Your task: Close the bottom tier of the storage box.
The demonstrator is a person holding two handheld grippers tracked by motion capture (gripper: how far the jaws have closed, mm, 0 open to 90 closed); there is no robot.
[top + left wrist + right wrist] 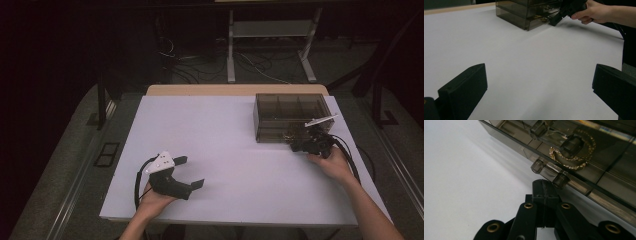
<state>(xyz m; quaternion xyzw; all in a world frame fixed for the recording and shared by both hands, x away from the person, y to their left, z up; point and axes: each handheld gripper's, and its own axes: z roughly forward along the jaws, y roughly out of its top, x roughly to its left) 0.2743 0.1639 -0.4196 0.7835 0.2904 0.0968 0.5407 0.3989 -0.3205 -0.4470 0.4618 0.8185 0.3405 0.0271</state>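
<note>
While my right gripper (300,141) sits at the front of the smoky drawer box (287,107) on the far right of the white table (215,150), its jaws are pressed flat together with nothing between them. In the right gripper view the closed tips (545,188) lie just under a pair of clear knobs (561,180) on the lowest drawer front, very near the right-hand knob; I cannot tell whether they touch it. Behind the tinted front a gold chain (571,157) lies curled inside a drawer. My right hand (334,162) grips the handle from the near side, and the cable trails off past my wrist.

My left gripper (187,172) rests low over the near left part of the table, well apart from the box, held in my left hand (155,200). Its jaws stand wide, with only bare tabletop between them, and they point across the table toward the box.
</note>
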